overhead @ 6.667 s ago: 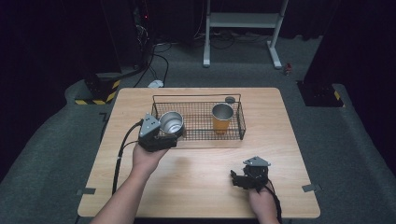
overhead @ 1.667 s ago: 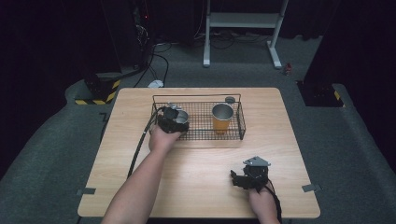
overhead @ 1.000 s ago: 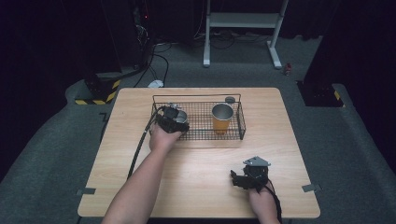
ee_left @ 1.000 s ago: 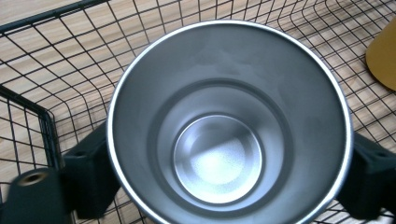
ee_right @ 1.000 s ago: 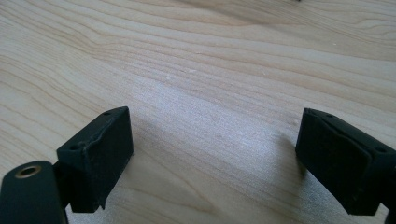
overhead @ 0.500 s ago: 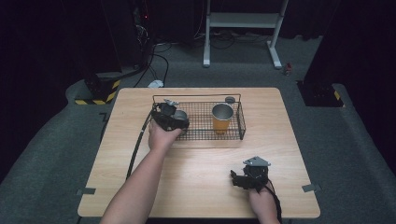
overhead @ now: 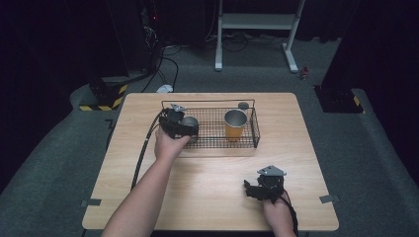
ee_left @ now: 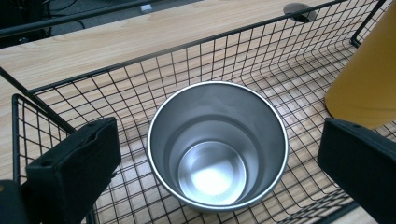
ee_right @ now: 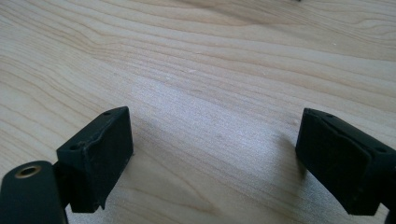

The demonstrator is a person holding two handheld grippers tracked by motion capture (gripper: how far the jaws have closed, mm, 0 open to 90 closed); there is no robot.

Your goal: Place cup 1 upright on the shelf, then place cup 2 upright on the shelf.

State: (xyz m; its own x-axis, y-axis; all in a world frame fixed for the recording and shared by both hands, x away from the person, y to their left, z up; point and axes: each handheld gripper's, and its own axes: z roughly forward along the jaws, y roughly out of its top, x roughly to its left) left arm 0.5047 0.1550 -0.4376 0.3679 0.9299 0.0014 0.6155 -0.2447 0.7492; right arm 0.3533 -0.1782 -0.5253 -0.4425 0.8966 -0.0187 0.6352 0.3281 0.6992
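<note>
Right claw (overhead: 252, 189): seen in the high view at the 5 o'clock part of the wooden tabletop (overhead: 207, 197), nearest the person; it is held low over bare wood by the right hand (overhead: 276, 215). In the right gripper view its jaws are spread wide, released, with nothing but wood grain between them.

Left claw (ee_left: 219, 163): seen in the high view at 10 o'clock from the tabletop's centre, over the left end of the wire basket (overhead: 249, 136), borne by the left hand (overhead: 167, 144). Its jaws have just been opening and are now released; the cup stands between them, untouched by either pad.

Steel cup (ee_left: 217, 144): upright, mouth up, empty, set on the mesh floor in the left end of the basket.

Orange cup (overhead: 235, 125): upright in the right half of the same basket, at 3 o'clock from the steel cup, apart from it.

Small dark disc (overhead: 243, 105): on the tabletop just beyond the basket's far rim, at 12 o'clock from the orange cup.
</note>
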